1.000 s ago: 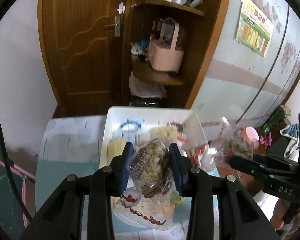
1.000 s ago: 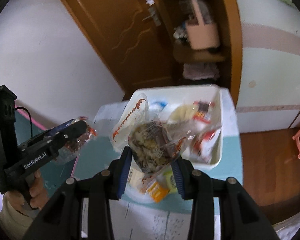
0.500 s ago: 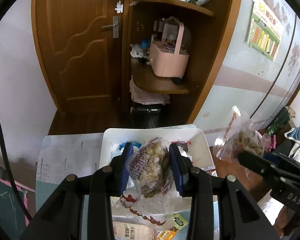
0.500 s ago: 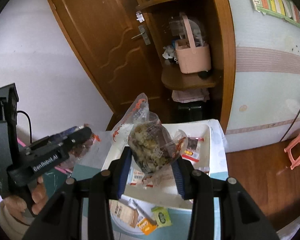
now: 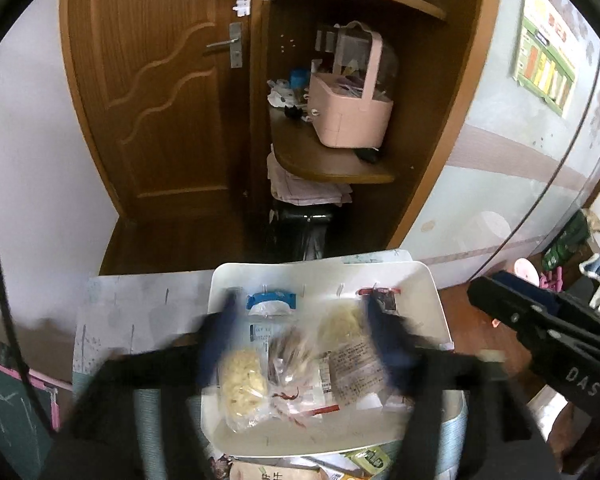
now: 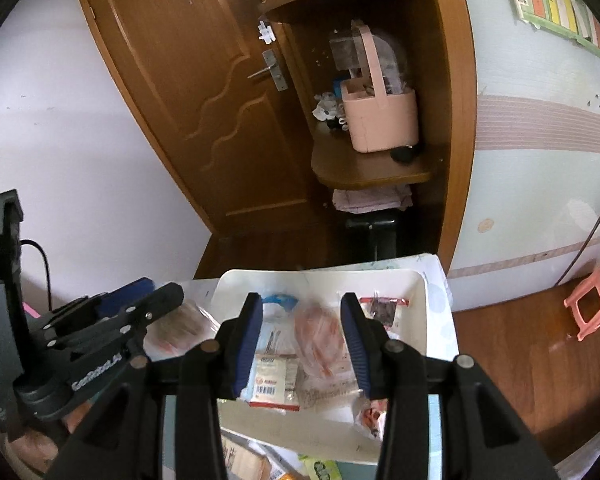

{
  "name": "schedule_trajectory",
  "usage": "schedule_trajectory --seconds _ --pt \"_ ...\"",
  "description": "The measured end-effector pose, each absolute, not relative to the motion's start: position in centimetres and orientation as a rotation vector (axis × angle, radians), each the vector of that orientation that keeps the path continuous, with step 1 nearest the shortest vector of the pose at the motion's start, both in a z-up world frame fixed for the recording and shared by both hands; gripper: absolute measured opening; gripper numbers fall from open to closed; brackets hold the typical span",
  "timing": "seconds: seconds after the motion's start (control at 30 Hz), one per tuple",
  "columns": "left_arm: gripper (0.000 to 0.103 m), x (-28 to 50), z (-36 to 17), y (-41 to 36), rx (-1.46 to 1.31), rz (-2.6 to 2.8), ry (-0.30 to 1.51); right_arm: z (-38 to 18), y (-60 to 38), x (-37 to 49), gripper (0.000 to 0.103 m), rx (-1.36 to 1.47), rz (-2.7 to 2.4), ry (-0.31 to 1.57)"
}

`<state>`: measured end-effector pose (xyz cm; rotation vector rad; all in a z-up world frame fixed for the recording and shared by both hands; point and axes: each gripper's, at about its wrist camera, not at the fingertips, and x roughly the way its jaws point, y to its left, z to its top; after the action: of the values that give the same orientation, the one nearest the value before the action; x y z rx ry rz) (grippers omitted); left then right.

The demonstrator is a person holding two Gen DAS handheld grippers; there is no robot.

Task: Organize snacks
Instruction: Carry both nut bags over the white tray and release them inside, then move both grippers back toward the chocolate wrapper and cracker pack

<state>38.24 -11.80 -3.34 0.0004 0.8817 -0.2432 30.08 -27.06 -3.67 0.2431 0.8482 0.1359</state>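
A white tray [image 5: 432,280] holding several snack packets sits on the table below both grippers. My left gripper [image 5: 298,340] hangs over it, blurred, its jaws opening wide. The clear bag of brown snacks [image 5: 292,364] it carried is loose between the fingers and dropping onto the packets. In the right wrist view the left gripper [image 6: 168,296] is at the left with that blurred bag [image 6: 180,328] under it. My right gripper [image 6: 302,344] is over the tray [image 6: 420,284], its jaws opening. A blurred bag [image 6: 320,340] is slipping down between the pads, clear of the left pad.
More snack packets [image 6: 244,460] lie on the table in front of the tray. Beyond the table are a wooden door, a corner shelf with a pink basket [image 5: 352,116] and a pink stool [image 6: 596,300] on the floor at the right.
Both grippers moved forward over the tray. The left jaws sprang open and let go of the brown snack bag. The bag in the right gripper slid down from between the pads.
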Motion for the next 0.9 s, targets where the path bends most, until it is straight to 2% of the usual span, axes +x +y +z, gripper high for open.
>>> schedule_trajectory --seconds 0.03,0.07,0.23,0.9 --pt "0.095 38.2 -3.2 -11.6 -0.013 -0.238 0.874 -3.8 -27.1 30.4 0.044 0.245 0.129 0.854" --pt "0.096 38.3 -3.1 -11.5 -0.022 -0.234 0.866 -3.9 -27.1 30.5 0.045 0.254 0.122 0.866" --pt "0.096 38.8 -3.4 -11.0 -0.036 -0.225 0.895 -4.3 -27.2 30.4 0.049 0.26 0.13 0.874" --pt "0.096 33.8 -1.3 -11.1 -0.011 -0.2 0.876 -3.3 -27.7 25.8 0.049 0.253 0.15 0.882"
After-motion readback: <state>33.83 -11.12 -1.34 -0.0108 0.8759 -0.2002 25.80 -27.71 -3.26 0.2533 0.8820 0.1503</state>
